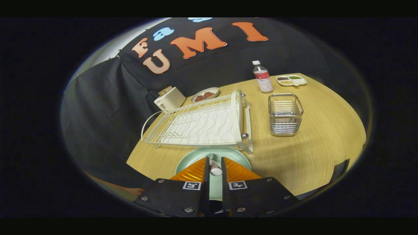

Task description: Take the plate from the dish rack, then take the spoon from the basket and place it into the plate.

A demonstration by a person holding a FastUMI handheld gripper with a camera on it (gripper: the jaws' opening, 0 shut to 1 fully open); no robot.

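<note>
A pale green plate [196,159] lies on the wooden table just in front of the white dish rack [199,125], whose slots stand empty. My gripper [215,159] hovers over the plate, its fingers nearly together. Between them sits a small spoon [215,170] with a pale handle, and both fingers press on it. The spoon's far end reaches over the middle of the plate. The wire basket [285,114] stands to the right of the rack, beyond my fingers, with nothing showing inside it.
A white toaster [169,98] and a dish of brown food [205,94] sit behind the rack. A bottle [262,77] and a divided snack tray [291,80] stand at the far side. The table edge [143,169] runs close on the left.
</note>
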